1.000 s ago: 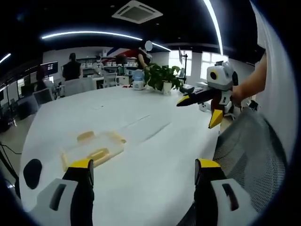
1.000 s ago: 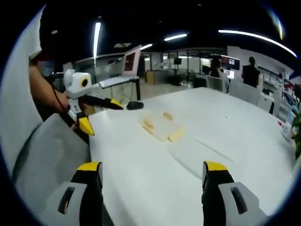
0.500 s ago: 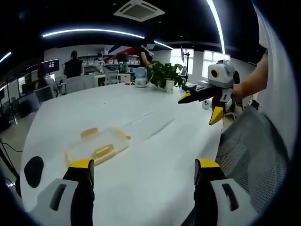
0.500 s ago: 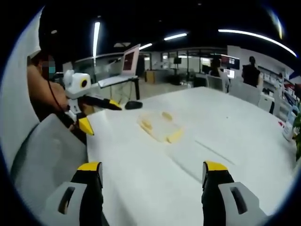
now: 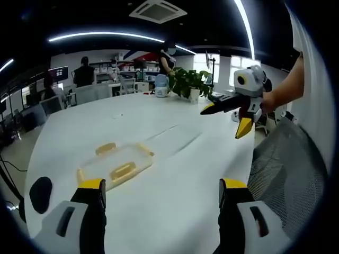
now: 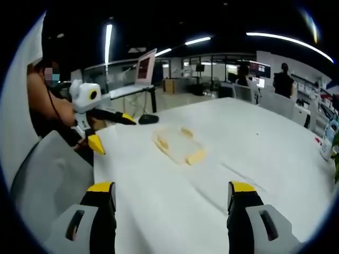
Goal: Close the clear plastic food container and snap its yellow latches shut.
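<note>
Left gripper and right gripper, jaws spread wide and holding nothing, above a white table on which the clear container with yellow latches lies flat, its lid position indistinct, well apart from both grippers.
</note>
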